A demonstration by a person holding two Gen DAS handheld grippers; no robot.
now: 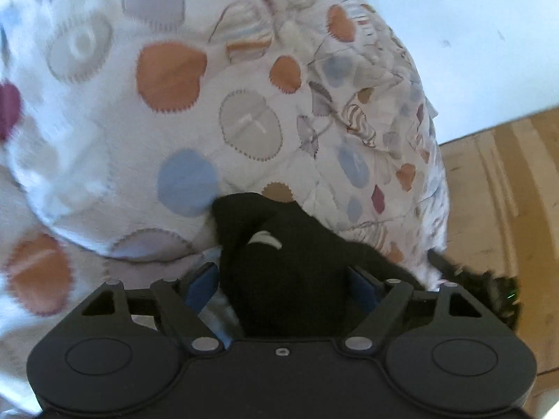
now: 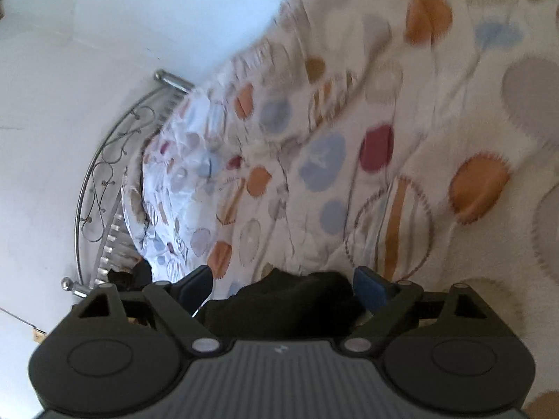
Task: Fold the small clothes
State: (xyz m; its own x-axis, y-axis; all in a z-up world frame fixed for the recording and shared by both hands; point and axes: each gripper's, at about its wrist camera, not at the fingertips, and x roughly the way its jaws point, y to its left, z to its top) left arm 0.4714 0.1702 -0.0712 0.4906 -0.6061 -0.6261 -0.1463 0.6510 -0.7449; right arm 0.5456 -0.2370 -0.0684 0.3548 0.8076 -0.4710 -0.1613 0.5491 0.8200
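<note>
1. Left wrist view: a black garment (image 1: 279,262) fills the space between the two blue-padded fingers of the left gripper (image 1: 284,281). The fabric bulges up and forward past the fingertips, toward the patterned bedspread (image 1: 167,70).
2. The left jaws stand fairly wide, with the cloth bunched between them and touching both pads; whether they are actually pinching it cannot be told.
3. A small white curved mark (image 1: 265,237) shows on the black fabric. It may be a logo, but no letters can be read.
4. Right wrist view: the same kind of black garment (image 2: 279,303) lies between the fingers of the right gripper (image 2: 283,288), low and close to the gripper body, its edge rising only a little past the fingertips.
5. The right jaws are also spread apart, with cloth reaching both pads; a firm grip cannot be confirmed.
6. Counted: one black garment in each view, two grippers, one bedspread with orange, blue, grey and dark red spots, one curled metal bed frame (image 2: 101,188) against a white wall (image 2: 52,104).
7. A strip of wooden floor (image 1: 496,192) shows at the right of the left wrist view.
8. A tiny pale mark sits on the right gripper's ribbed body; it is too small to read.
</note>
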